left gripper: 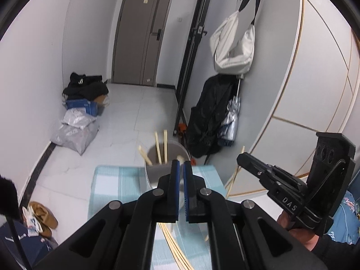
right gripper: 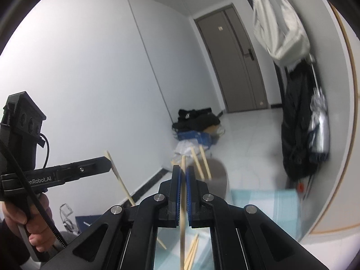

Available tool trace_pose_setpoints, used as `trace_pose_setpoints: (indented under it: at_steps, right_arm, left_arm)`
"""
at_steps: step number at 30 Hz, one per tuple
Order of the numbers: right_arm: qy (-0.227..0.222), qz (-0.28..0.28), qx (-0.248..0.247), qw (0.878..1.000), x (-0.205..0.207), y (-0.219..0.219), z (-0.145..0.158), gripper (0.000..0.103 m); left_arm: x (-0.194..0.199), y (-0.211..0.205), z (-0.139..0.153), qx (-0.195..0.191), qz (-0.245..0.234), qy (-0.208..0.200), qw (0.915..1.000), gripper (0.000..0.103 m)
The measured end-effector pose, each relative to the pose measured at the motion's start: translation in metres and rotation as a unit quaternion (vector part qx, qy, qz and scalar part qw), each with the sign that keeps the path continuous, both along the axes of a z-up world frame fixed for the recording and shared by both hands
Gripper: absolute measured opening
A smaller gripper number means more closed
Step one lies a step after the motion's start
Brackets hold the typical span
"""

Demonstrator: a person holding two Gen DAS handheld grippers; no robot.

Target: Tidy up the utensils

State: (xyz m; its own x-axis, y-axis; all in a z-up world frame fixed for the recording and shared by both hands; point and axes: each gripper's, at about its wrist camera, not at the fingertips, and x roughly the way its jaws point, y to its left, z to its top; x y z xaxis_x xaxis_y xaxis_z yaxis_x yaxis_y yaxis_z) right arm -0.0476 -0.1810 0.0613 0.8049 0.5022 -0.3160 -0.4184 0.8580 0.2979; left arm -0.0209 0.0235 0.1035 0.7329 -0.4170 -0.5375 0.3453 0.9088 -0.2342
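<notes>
The left gripper [left gripper: 181, 165] was seen with its blue pads pressed together on a thin chopstick, which the right wrist view showed slanting through that gripper's tip [right gripper: 107, 162]. The right gripper [right gripper: 183, 172] was likewise closed, and a second chopstick [right gripper: 182, 204] was pinched between its pads, its shaft running up past the fingertips and down beneath them. Just ahead of both grippers a grey cup [left gripper: 157, 171] was standing on the table [left gripper: 108, 180], which was covered by a light blue checked cloth. Several chopsticks [left gripper: 158, 147] were held upright in the cup, leaning against its rim. More loose chopsticks [right gripper: 191, 253] were lying on the table below the right gripper. A hand [right gripper: 33, 216] was wrapped around the left gripper's handle.
</notes>
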Motion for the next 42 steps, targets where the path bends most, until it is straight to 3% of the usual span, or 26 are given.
trace_pose_setpoints:
  at_steps: [8, 15, 18, 20, 22, 27, 29, 32, 36, 42]
  right_arm:
    - [-0.026, 0.003, 0.001, 1.0, 0.037, 0.002, 0.046, 0.004]
    - [-0.01, 0.011, 0.023, 1.0, 0.06, -0.005, 0.043, 0.004]
    - [0.01, 0.013, 0.032, 0.999, 0.063, -0.009, 0.028, 0.004]
    - [0.03, 0.015, 0.039, 0.999, 0.066, -0.012, 0.017, 0.004]
    - [0.052, 0.015, 0.048, 0.997, 0.066, -0.016, 0.002, 0.004]
    - [0.091, 0.006, 0.061, 0.994, 0.06, -0.028, -0.027, 0.004]
    - [0.102, 0.0, 0.059, 0.993, 0.052, -0.032, -0.041, 0.004]
    - [0.117, -0.01, 0.063, 0.991, 0.047, -0.04, -0.055, 0.004]
    - [0.132, -0.022, 0.062, 0.989, 0.048, -0.047, -0.068, 0.004]
    - [0.135, -0.023, 0.065, 0.988, 0.052, -0.052, -0.072, 0.004]
  left_arm:
    - [0.036, 0.004, 0.02, -0.022, -0.007, -0.006, 0.9997, 0.0]
    - [0.053, 0.041, -0.006, -0.052, 0.021, 0.012, 0.9983, 0.001]
    - [0.071, 0.058, -0.04, -0.035, 0.061, 0.058, 0.9958, 0.021]
    - [0.083, 0.07, -0.071, -0.022, 0.104, 0.086, 0.9906, 0.058]
    - [0.095, 0.084, -0.101, -0.028, 0.141, 0.11, 0.9834, 0.068]
    - [0.138, 0.091, -0.179, -0.013, 0.166, 0.21, 0.9635, 0.068]
    - [0.152, 0.088, -0.202, -0.003, 0.172, 0.229, 0.9581, 0.068]
    - [0.166, 0.085, -0.223, 0.011, 0.179, 0.244, 0.953, 0.068]
    - [0.183, 0.075, -0.245, 0.062, 0.194, 0.257, 0.9445, 0.067]
    - [0.2, 0.072, -0.261, 0.076, 0.193, 0.284, 0.936, 0.063]
